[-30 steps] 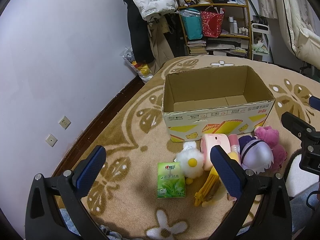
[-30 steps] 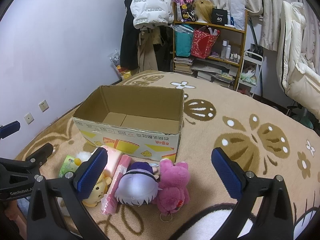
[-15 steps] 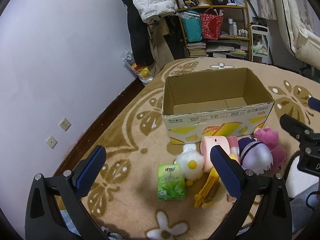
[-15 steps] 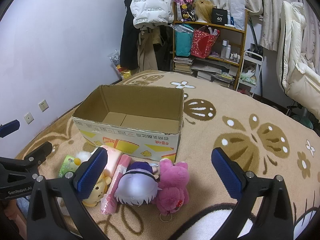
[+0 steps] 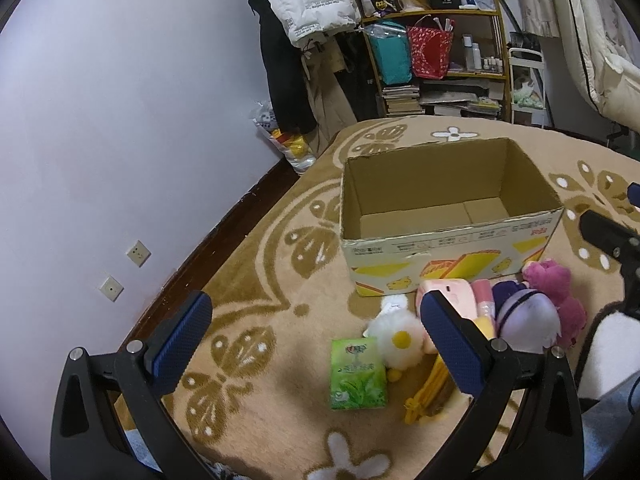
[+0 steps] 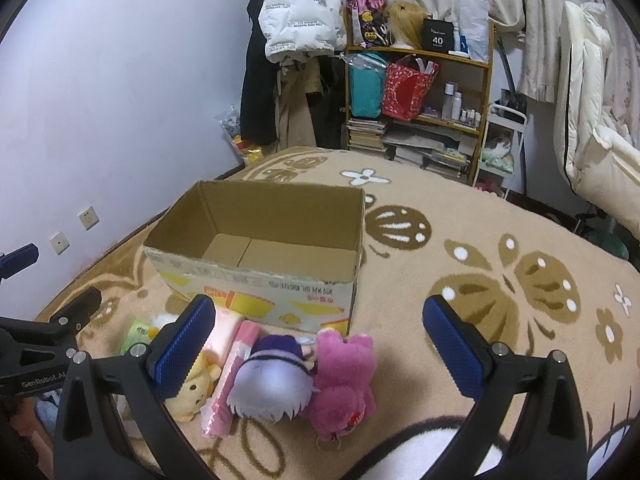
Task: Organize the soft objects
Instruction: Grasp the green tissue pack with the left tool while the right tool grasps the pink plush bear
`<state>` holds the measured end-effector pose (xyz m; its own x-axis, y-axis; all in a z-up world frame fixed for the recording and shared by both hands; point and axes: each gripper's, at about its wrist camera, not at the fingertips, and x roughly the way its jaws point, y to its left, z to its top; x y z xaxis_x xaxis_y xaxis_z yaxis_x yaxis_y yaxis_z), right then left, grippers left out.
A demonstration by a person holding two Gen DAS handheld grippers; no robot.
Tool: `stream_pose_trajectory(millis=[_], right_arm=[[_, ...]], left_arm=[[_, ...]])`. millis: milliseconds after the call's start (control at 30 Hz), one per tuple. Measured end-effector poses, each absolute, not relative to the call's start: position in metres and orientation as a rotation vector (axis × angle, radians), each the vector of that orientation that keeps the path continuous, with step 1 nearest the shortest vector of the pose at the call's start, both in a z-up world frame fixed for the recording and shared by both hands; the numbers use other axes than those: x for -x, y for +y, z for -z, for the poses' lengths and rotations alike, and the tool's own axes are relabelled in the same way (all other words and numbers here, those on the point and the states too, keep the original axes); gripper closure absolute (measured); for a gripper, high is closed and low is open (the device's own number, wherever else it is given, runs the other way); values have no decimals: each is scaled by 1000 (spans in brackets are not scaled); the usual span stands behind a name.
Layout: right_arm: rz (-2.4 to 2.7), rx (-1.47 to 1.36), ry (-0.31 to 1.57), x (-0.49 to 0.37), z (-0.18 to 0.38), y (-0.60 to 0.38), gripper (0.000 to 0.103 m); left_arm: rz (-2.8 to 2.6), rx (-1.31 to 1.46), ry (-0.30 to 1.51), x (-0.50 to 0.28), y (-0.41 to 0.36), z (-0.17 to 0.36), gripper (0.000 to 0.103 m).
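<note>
Left gripper [image 5: 316,336] spread wide, holding nothing | right gripper [image 6: 320,340] spread wide, holding nothing | open brown cardboard box [image 6: 256,276] on tan flowered carpet [image 6: 500,264] | pink plush bear [image 6: 344,376], purple-haired plush doll [image 6: 272,388], yellow plush [image 6: 192,392], green tissue pack [image 5: 357,374] clustered just before box.

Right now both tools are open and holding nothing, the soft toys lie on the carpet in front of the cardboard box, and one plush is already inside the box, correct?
Not quite: the cardboard box is empty, as the right wrist view shows. Both the left tool and the right tool are open and holding nothing, and the soft toys lie on the carpet in front of it.
</note>
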<state>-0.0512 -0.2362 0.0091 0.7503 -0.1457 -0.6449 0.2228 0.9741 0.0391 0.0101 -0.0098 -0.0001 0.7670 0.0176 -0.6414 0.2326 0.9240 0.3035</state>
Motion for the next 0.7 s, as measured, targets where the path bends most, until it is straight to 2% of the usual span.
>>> stream_pose_trajectory(millis=[333,467,533,700], right_arm=[[227,-185,801,34,15,-257,1],[227,-200,837,26,25,-261,8],[220,-186,864,19,32,-260,18],[230,-166,936,5,53,-262,21]], left_arm=[[203,-366,850,-38,-5,18,0],[228,-396,887,-45,-7,24,0],[235,-409,905,-48,-7,27,0],[228,-423,969,-58,-8,44,0]])
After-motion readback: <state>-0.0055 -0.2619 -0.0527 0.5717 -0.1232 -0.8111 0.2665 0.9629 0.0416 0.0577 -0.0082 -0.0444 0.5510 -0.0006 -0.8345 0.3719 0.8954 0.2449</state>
